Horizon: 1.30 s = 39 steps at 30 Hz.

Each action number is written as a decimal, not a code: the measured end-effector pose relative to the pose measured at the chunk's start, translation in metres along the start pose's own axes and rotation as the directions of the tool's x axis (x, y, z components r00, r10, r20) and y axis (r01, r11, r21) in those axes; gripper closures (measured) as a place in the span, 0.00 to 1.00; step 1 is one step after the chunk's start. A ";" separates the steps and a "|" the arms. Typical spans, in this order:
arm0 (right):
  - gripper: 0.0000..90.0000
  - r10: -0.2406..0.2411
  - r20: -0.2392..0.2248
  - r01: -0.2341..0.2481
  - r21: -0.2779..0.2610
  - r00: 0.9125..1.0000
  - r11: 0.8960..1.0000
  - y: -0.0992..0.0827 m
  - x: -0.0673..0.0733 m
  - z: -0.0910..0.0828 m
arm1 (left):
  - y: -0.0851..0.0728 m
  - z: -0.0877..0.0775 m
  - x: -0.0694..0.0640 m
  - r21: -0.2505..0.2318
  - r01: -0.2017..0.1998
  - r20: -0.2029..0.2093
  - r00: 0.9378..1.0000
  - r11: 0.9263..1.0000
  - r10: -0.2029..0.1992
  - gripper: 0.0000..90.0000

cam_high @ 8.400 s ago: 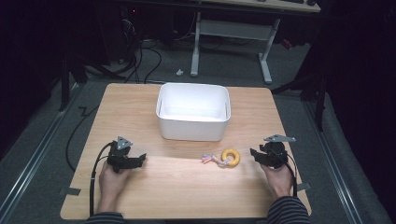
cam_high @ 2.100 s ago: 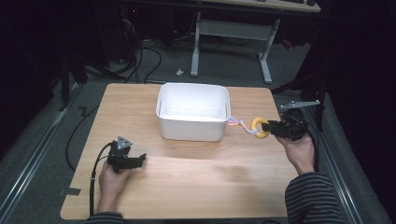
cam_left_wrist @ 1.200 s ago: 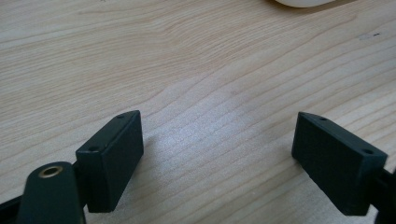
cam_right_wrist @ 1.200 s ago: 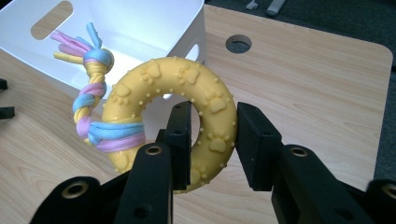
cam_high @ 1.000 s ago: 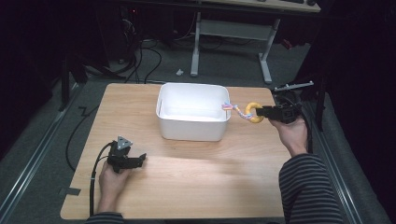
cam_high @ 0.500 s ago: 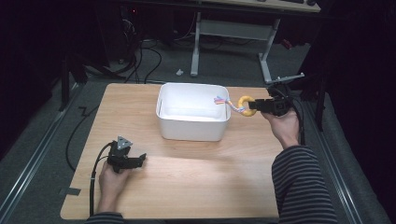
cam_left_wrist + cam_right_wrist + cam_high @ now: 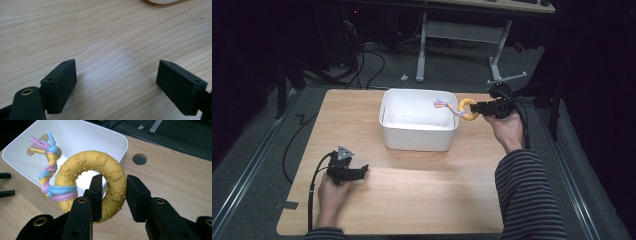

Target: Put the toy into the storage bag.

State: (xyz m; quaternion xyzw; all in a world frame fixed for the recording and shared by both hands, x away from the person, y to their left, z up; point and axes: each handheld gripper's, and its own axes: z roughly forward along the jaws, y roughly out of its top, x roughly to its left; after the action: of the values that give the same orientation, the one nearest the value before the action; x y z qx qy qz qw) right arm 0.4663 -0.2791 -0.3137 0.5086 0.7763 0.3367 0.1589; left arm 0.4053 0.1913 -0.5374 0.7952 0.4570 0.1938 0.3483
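A yellow rubber ring toy (image 7: 100, 167) with paw prints and a braided pink, blue and yellow rope (image 7: 50, 170) is gripped by my right gripper (image 7: 113, 192), one jaw through the hole and one outside. In the high view the ring toy (image 7: 467, 108) hangs over the right rim of the white bin (image 7: 418, 134), its rope end above the bin's inside, with the right gripper (image 7: 484, 108) pointing left. My left gripper (image 7: 362, 171) rests on the table at the front left. Its jaws (image 7: 117, 85) stand wide apart over bare wood.
The wooden table (image 7: 412, 200) has a round cable hole (image 7: 139, 159) near the bin's corner. A striped sleeve (image 7: 527, 195) reaches in from the lower right. Dark floor with cables and a desk frame (image 7: 462, 30) lie beyond the far edge.
My right gripper has carried the ring toy left and slightly up, from beside the bin's right wall to above its right rim. The left gripper has stayed still.
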 end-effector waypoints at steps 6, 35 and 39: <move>0.75 -0.017 -0.003 0.017 -0.005 1.000 1.000 0.012 0.012 0.009 | 0.000 0.000 0.000 0.000 -0.001 0.000 1.000 1.000 0.001 0.19; 0.75 -0.053 -0.020 0.055 0.103 0.998 0.993 0.029 0.056 0.079 | 0.000 0.000 0.000 0.000 0.000 0.000 1.000 1.000 0.000 0.19; 0.75 -0.057 -0.024 0.059 0.122 0.998 0.991 0.028 0.060 0.085 | 0.000 0.000 0.000 -0.001 0.000 0.000 1.000 1.000 0.000 0.19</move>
State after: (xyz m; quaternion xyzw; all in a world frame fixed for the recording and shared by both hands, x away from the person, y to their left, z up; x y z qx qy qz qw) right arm 0.5097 -0.1874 -0.3504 0.4911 0.8115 0.2891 0.1291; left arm 0.4053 0.1913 -0.5374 0.7950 0.4571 0.1940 0.3484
